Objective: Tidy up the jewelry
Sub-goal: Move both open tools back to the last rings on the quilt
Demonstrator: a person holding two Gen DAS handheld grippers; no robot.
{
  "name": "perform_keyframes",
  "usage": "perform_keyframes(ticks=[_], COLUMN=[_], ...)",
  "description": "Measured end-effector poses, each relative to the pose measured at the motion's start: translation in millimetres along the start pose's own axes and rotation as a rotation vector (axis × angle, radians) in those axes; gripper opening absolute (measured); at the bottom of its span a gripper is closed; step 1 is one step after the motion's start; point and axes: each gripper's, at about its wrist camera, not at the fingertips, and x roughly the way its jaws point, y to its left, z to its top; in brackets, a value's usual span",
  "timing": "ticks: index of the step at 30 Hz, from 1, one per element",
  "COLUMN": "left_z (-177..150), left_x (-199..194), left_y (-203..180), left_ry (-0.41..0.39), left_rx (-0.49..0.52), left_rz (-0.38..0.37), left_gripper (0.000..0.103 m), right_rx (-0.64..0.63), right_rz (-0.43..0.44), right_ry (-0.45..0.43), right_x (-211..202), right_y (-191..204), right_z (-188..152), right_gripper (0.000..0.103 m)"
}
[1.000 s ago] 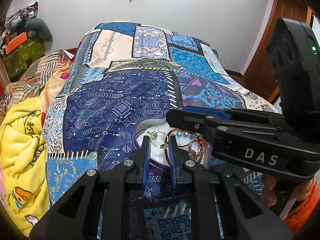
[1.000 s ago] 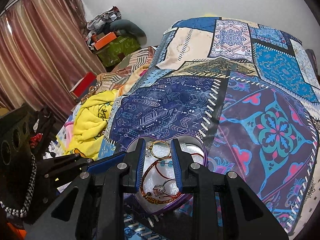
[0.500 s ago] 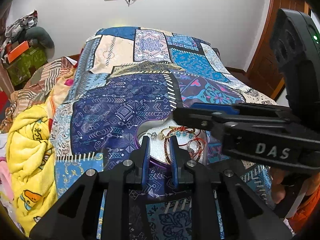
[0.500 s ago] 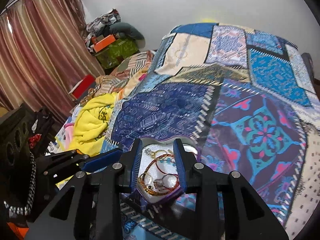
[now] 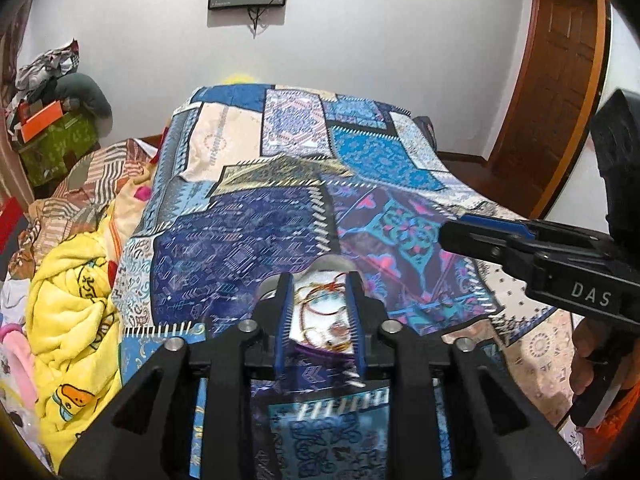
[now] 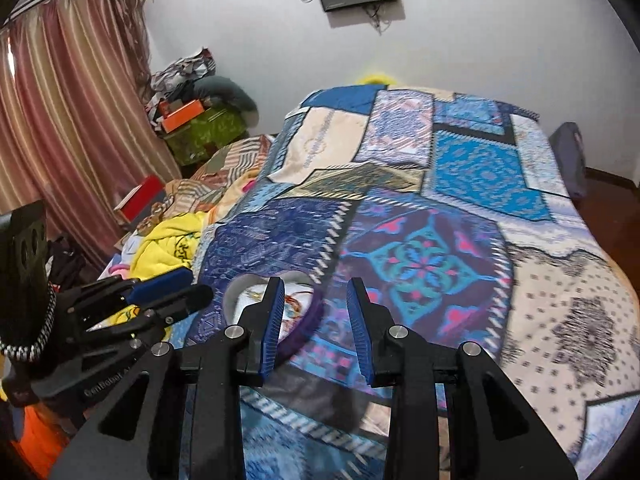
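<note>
Patchwork cotton covers the bed, a broad, soft base where small pieces cannot roll away. On its near part sits the heart-shaped tray, purple-rimmed, which keeps the jewelry gathered in one place: red and gold bangles and cords in a tangle. Both tools hang above it rather than in it. The left gripper frames the tray, its jaws just eased a little further apart with nothing between them. The right gripper, likewise partly open and empty, sits just right of the tray.
</note>
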Motion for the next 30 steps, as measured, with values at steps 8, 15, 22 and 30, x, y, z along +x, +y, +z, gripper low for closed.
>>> perform_keyframes(ticks=[8, 15, 22, 30], left_z=[3.6, -9.7, -27.7, -30.5], left_x=[6.4, 37.2, 74.6, 106.8], left_y=[-39.4, -71.2, -91.9, -112.8], left_ry=[0.011, 0.093, 0.194, 0.257], left_rx=[0.03, 0.072, 0.112, 0.152], left_rz=[-0.055, -0.093, -0.131, -0.176], left_gripper=[0.031, 0.032, 0.032, 0.032], right_rx=[0.047, 0.076, 0.102, 0.077], right_rz=[-0.093, -0.163, -0.187, -0.179], right_ry=[-0.017, 0.023, 0.102, 0.186], right_x=[-34.4, -43.3, -30.6, -3.8], right_y=[-40.2, -75.4, -101.3, -114.1], right_z=[-11.5, -31.9, -53.3, -60.6], right_gripper=[0.029, 0.029, 0.029, 0.029])
